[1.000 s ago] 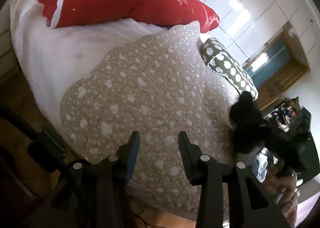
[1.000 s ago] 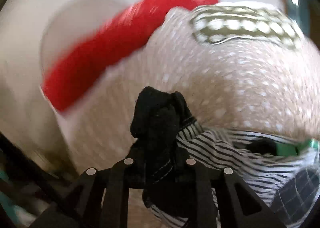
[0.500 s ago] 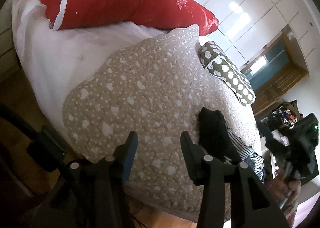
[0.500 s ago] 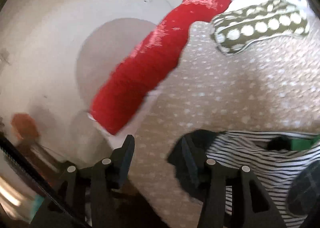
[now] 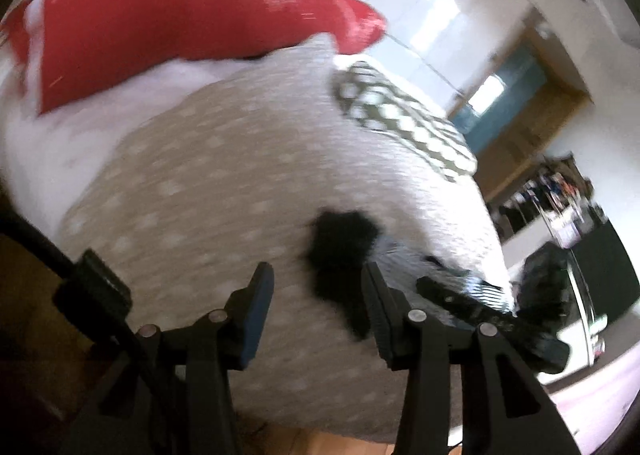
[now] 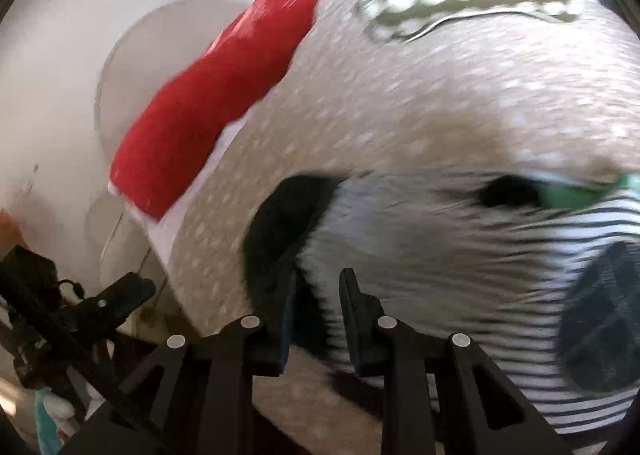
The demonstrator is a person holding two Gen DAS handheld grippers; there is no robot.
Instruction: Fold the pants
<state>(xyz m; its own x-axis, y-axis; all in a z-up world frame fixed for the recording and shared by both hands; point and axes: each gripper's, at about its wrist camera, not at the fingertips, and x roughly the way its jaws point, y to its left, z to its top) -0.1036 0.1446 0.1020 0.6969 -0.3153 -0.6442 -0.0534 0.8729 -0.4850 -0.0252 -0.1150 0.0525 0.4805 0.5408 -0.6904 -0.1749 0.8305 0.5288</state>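
Note:
A crumpled black garment (image 5: 340, 251) lies on the beige dotted bedspread (image 5: 224, 183) near the bed's front edge, against a striped cloth pile (image 6: 460, 255). It also shows in the right wrist view (image 6: 284, 223). My left gripper (image 5: 318, 283) is open and empty, just short of the black garment. My right gripper (image 6: 318, 287) is open with a narrower gap, its fingertips at the seam between the black garment and the striped cloth, holding nothing. Both views are blurred.
A red pillow (image 5: 168, 27) and a green patterned cushion (image 5: 400, 119) lie at the bed's far side. A checked dark item (image 6: 604, 319) sits on the striped cloth at right. Wooden floor shows below the bed edge (image 5: 304, 439). The other gripper's body (image 5: 472, 303) shows right.
The right gripper let go of the black garment, which now lies on the bed, then narrowed its gap and came back to it. The left gripper moved closer to the garment.

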